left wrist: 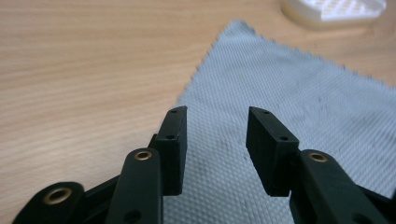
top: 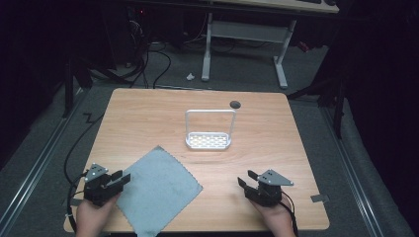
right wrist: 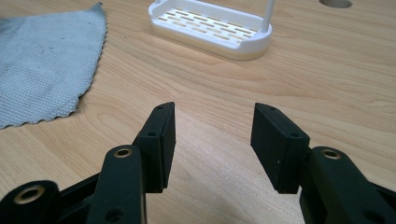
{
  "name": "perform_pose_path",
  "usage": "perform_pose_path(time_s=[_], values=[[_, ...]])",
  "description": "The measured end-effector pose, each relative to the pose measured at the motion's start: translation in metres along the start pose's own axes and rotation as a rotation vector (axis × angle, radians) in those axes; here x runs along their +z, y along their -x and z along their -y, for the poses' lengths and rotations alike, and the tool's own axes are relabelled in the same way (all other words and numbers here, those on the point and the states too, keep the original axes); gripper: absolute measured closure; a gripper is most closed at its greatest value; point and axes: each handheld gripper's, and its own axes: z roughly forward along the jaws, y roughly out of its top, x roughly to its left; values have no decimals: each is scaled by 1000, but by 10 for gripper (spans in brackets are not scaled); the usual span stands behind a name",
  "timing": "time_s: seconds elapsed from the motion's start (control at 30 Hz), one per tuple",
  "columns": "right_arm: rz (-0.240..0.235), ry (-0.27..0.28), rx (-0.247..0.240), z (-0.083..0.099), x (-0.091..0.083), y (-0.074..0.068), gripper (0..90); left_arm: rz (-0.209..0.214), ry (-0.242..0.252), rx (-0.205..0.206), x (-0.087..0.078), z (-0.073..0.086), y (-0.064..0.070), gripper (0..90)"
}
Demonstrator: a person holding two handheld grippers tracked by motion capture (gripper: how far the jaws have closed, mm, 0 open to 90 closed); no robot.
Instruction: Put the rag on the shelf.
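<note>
Jaws parted on both grippers, nothing between them. Left gripper (top: 120,178) held low at the near left of the worktop (top: 276,143), over the edge of the grey cloth (top: 158,190), angled inward. Right gripper (top: 247,178) rested above bare wood near right, pointed toward the white rack (top: 208,141) mid-worktop.

The cloth (top: 157,191) is blue-grey with a fine woven grid and faint dark specks. The rack (top: 208,140) is white, its base slotted. The bench (top: 148,118) is light wood grain. The fingers (left wrist: 173,140) are black.
</note>
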Motion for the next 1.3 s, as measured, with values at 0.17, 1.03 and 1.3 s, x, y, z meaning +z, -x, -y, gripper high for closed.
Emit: perform_pose_path(time_s=[0.17,1.03,1.3], values=[[-3,-13,-7,2,4,0,512,10,3,-25,1,0,-6,580],[-243,-68,-173,-23,40,-67,900,15,-86,81,-22,17,0,899],[-314,-166,-265,-23,71,-108,900,3,-129,96,-21,24,3,898]])
